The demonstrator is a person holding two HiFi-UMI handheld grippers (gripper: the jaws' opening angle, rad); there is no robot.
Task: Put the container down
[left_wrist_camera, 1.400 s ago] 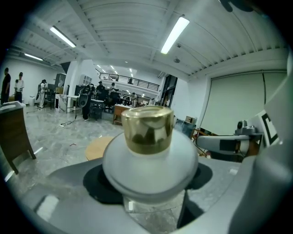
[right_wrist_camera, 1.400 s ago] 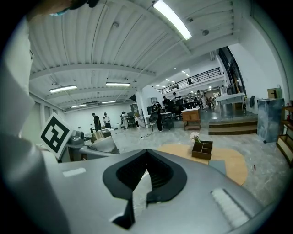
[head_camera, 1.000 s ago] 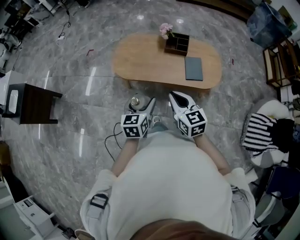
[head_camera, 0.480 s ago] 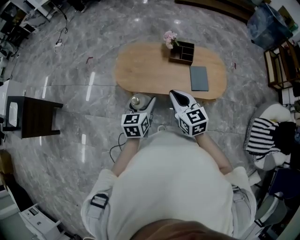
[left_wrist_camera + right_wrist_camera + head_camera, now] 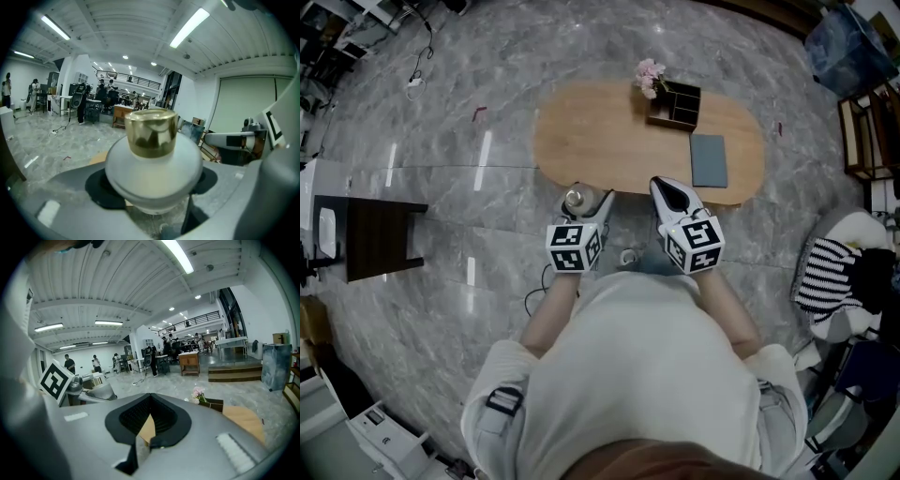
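Bright light from ceiling strips (image 5: 190,27) — glare streaks on the floor (image 5: 484,159); dark fisheye edges, container (image 5: 152,159) blurred.

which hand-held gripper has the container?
The left hand-held gripper: its jaws clamp the white container with the gold cap. The right hand-held gripper is shut with nothing between its jaws.

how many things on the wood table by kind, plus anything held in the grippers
pink flower bunch: 1
black divided box: 1
grey pad: 1
gold-capped container (in left gripper): 1
total: 4
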